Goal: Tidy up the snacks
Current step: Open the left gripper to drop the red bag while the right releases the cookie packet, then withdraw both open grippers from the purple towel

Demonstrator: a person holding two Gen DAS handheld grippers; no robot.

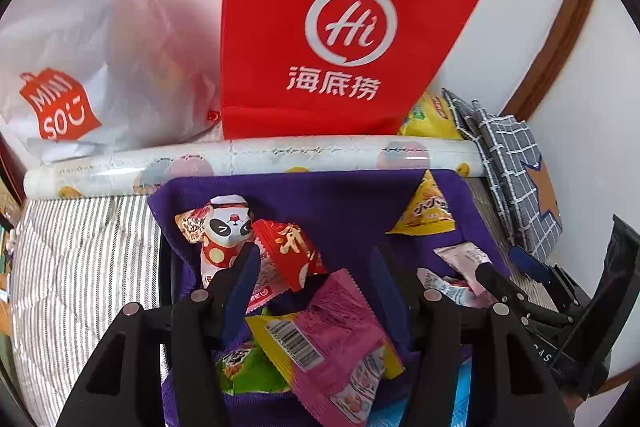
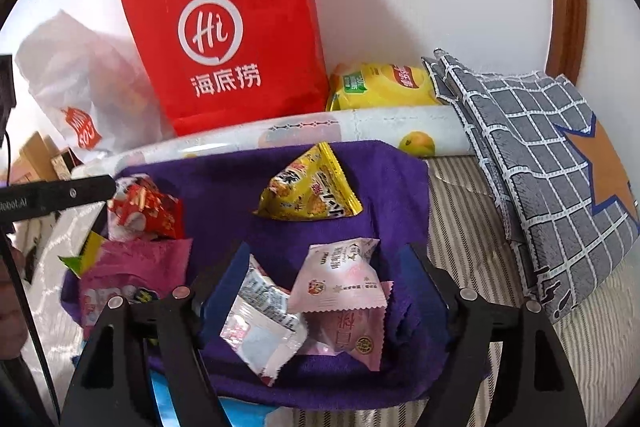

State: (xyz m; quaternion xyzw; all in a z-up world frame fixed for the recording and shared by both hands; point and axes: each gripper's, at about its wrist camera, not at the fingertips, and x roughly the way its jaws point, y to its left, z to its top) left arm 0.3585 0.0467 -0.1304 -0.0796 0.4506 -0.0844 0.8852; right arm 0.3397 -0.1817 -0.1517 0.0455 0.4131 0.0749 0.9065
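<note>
Both grippers hang spread over the purple cloth (image 2: 224,183) on the striped bed, pinching nothing: left gripper (image 1: 316,259) above the pink foil packet (image 1: 340,331), right gripper (image 2: 328,259) straddling pale pink wrappers (image 2: 340,279). I'd drop lower and pinch one packet's middle, not its crinkly edge.

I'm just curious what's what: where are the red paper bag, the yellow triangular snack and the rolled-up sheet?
red paper bag (image 2: 224,39): right wrist view, white logo.
yellow triangular snack (image 2: 308,187): right wrist view, packet's middle.
rolled-up sheet (image 1: 248,159): left wrist view, mid-length.
</note>
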